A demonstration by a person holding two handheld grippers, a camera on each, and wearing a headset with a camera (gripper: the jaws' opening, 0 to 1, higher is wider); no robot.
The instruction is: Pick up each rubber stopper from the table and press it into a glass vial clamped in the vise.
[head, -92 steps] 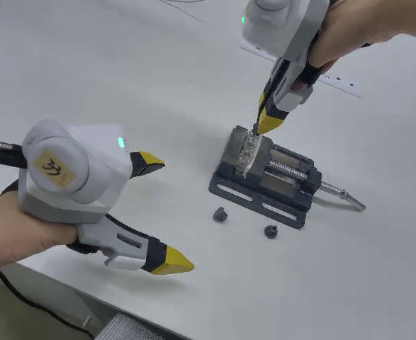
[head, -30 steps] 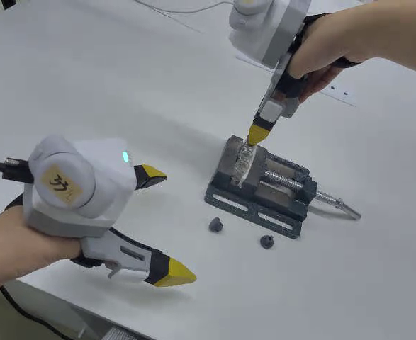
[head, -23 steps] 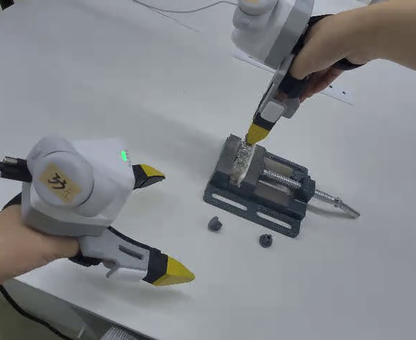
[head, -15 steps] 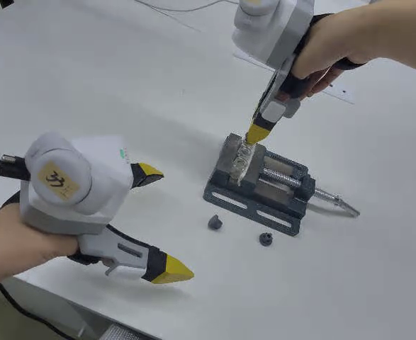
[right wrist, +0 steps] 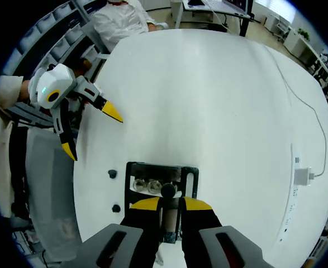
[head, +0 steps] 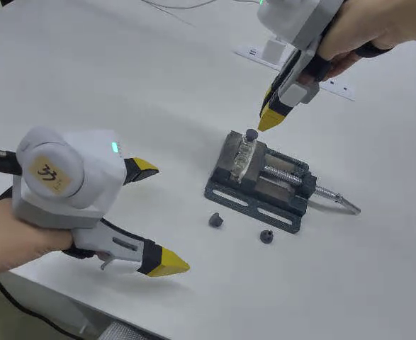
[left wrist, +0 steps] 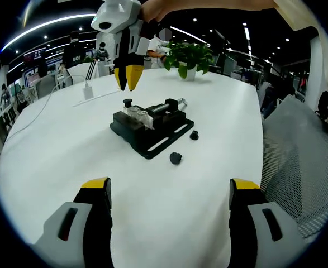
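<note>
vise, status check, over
Left tongs open, empty, off to the side. Right tongs empty above vise. One stopper seated in vial, two stoppers on table. Nothing blocking.

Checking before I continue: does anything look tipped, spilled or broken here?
Nothing stands out. The vials stand upright in the vise, one capped with a stopper; two loose stoppers lie on the table beside it.

White left claw (head: 159,216) — yellow-tipped

I see a white table (head: 122,71). My left gripper (head: 161,216) and right gripper (head: 269,119) are white with black jaws tipped yellow; the left carries a tan label (head: 49,172) and green light (head: 114,147). The vise (head: 250,205) is dark grey, the vial (head: 244,156) clear, the stoppers (head: 215,220) charcoal.
</note>
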